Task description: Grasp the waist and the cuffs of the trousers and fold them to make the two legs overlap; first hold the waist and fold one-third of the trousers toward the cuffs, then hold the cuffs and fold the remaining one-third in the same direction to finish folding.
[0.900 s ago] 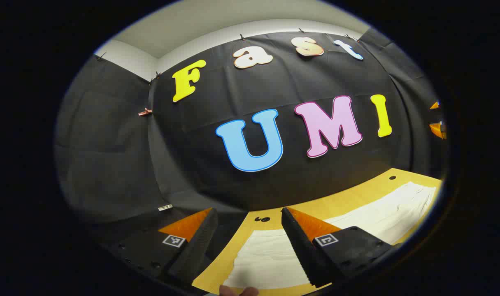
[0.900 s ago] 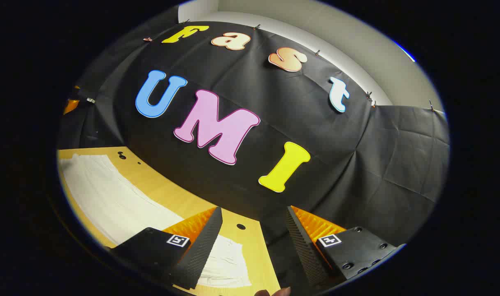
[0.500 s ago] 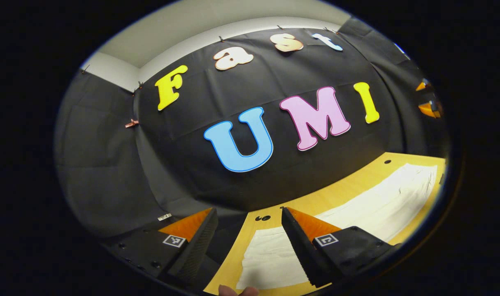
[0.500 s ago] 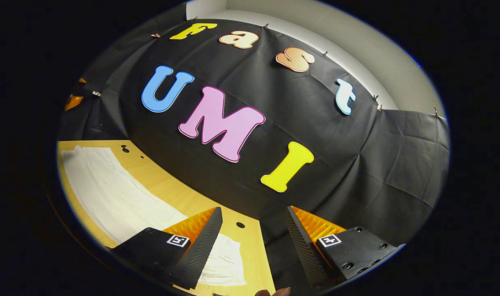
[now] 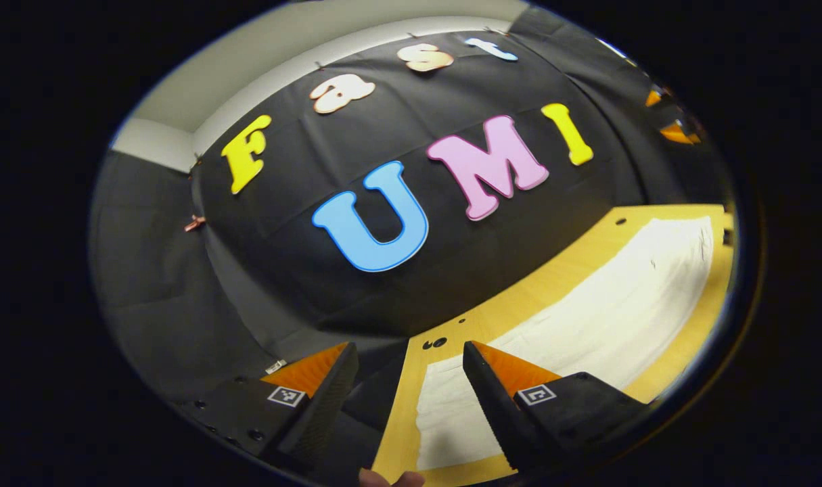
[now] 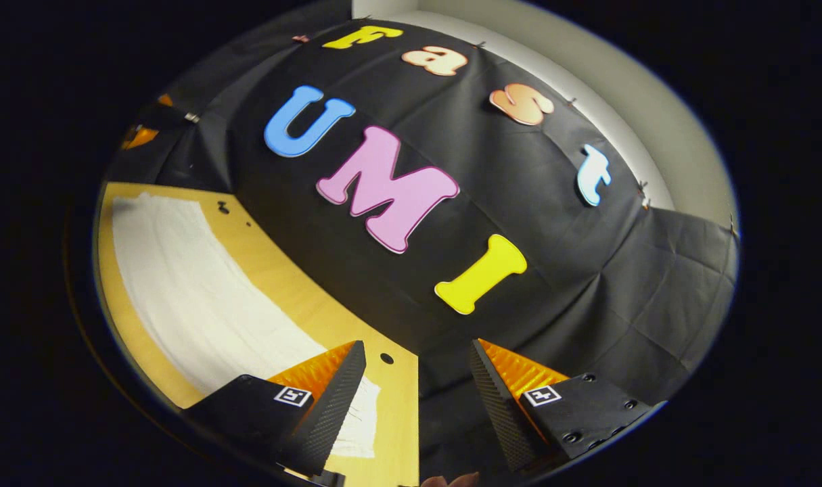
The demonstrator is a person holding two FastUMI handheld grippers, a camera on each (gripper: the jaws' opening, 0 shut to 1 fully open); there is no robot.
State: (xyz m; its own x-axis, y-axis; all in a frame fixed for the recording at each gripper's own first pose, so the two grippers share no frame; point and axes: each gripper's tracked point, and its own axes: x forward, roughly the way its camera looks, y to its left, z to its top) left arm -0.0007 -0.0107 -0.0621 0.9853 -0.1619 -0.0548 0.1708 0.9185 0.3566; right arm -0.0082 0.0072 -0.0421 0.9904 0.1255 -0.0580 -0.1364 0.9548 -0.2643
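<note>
White trousers lie flat in a long strip on the wooden table. In the left gripper view my left gripper hangs open over the table's left end, above one short end of the trousers, with nothing between its fingers. In the right gripper view the same trousers run off to the left on the table. My right gripper is open above the table's right end, its left finger over the trousers' other short end. I cannot tell which end is the waist.
The black cloth wall stands right behind the table and wraps both sides. Small dark holes mark the tabletop near the trousers' end, and another hole sits by the right end. A fingertip shows at the bottom edge.
Both grippers have tilted and swung outward toward the ends of the table, so more of the trousers' length shows in each view. Both stay open and hold nothing.
</note>
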